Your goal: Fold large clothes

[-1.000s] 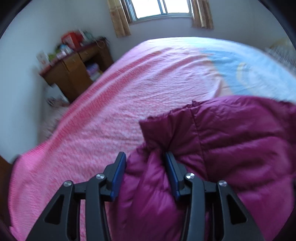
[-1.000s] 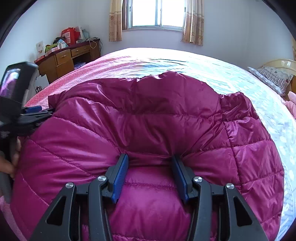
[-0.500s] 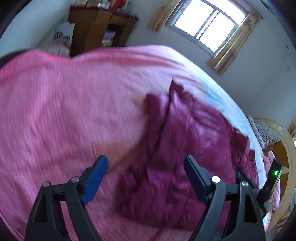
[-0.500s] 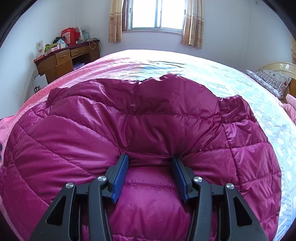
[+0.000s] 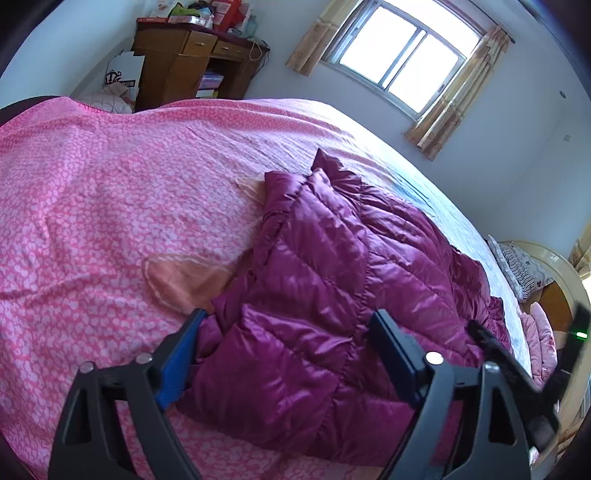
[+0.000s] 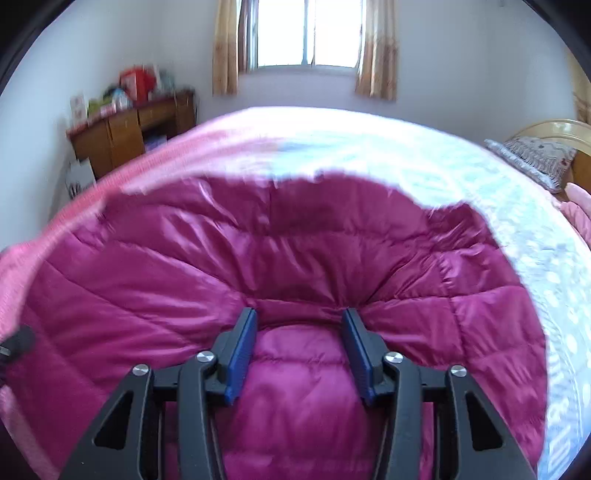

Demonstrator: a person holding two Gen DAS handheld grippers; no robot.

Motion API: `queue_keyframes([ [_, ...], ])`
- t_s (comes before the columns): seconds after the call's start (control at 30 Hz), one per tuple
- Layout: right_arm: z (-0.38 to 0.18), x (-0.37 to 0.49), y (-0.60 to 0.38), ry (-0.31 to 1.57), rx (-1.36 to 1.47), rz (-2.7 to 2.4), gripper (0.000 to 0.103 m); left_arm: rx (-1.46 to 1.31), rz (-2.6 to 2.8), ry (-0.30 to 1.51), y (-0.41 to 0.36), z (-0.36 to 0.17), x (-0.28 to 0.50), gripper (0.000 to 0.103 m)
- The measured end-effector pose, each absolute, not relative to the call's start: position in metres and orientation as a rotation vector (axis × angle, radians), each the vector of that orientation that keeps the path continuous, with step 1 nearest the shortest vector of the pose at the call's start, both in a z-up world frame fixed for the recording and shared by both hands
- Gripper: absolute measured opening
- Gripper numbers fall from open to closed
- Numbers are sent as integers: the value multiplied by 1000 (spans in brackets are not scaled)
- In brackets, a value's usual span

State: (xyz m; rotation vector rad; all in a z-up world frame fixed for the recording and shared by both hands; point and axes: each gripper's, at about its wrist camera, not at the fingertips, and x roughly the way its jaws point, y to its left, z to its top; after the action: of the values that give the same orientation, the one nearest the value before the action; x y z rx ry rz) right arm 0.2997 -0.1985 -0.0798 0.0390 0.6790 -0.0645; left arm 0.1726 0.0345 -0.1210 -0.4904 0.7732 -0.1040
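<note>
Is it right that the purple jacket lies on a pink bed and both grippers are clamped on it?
Not quite. In the left wrist view the left gripper stands open over the jacket; only the right gripper pinches it. The bed is pink.

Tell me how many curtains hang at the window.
2: one curtain on the window's left side, the other curtain on its right, in the right wrist view.

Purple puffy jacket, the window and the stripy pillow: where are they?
Purple puffy jacket (image 6: 295,258): right wrist view, middle of its quilted back.
Window (image 5: 402,55): left wrist view, on the bright glass.
Stripy pillow (image 6: 535,155): right wrist view, on its patterned top.
</note>
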Motion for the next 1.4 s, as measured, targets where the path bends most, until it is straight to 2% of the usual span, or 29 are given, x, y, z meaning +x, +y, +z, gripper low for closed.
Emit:
queue_keyframes([
  [0.03,-76,295,-193,674,41,-40,29,-502,-103,769,35,-121,173,87],
  [0.3,-104,284,-181,734,198,83,27,-564,-111,749,36,-121,166,85],
  [0.4,-109,282,-186,729,220,99,27,-551,-111,706,31,-112,164,71],
  [0.47,-111,281,-190,727,232,105,27,-500,-120,652,23,-97,162,53],
  [0.5,-112,280,-192,726,239,108,27,-477,-129,633,21,-89,164,49],
  [0.57,-114,276,-196,722,258,116,27,-416,-177,585,8,-70,164,26],
  [0.63,-117,275,-206,716,314,141,27,-363,-241,561,-7,-57,165,17],
  [0.87,-129,266,-243,695,504,233,24,-122,-457,448,-89,-17,143,11],
  [1.1,-138,262,-277,690,622,315,22,83,-636,397,-157,-7,113,10],
  [1.4,-135,244,-321,700,722,327,18,177,-753,371,-186,6,99,7],
])
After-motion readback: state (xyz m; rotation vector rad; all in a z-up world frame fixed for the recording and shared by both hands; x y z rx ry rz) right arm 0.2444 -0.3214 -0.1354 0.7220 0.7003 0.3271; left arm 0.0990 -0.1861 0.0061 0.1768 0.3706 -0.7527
